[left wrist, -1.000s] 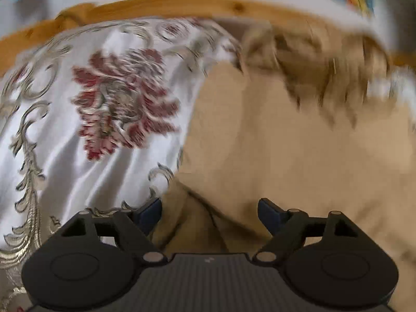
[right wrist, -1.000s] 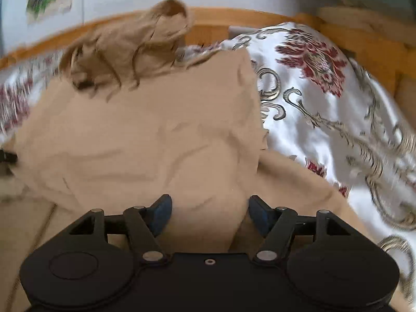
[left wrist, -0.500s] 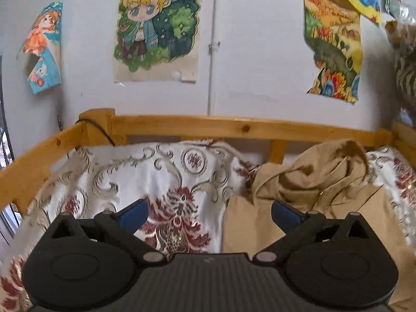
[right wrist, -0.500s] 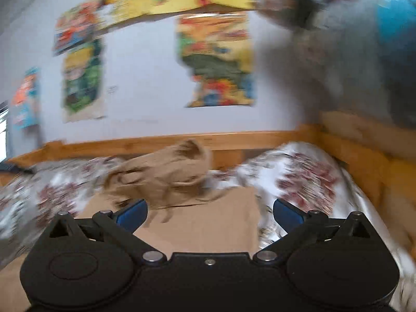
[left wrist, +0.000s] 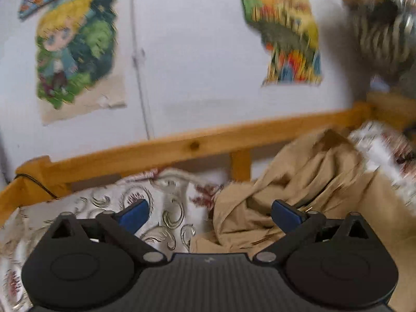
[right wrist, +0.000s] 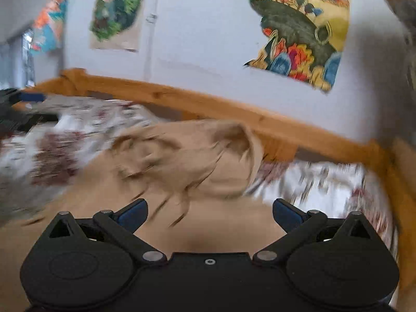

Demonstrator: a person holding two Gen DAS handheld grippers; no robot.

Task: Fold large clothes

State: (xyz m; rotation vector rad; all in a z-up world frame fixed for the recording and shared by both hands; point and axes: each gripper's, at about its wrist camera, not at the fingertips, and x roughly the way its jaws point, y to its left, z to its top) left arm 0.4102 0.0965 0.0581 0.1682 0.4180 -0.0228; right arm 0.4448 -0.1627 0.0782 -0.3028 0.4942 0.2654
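A tan garment (left wrist: 299, 182) lies on the bed, its bunched hood end against the far rail; it also shows in the right wrist view (right wrist: 187, 161), blurred. My left gripper (left wrist: 209, 214) is open and empty, raised above the floral bedspread and the garment's left edge. My right gripper (right wrist: 209, 214) is open and empty, raised above the flat part of the garment. The left gripper's blue tip shows at the far left of the right wrist view (right wrist: 31, 96).
A white bedspread with red flowers (left wrist: 156, 208) covers the bed. A wooden bed rail (left wrist: 182, 150) runs along the far side and continues on the right (right wrist: 397, 195). Posters (left wrist: 75, 46) hang on the white wall behind.
Both grippers have lifted off the garment and tilted up, so the wall and rail now fill the views. Both jaws have opened wider. The garment stays on the bed.
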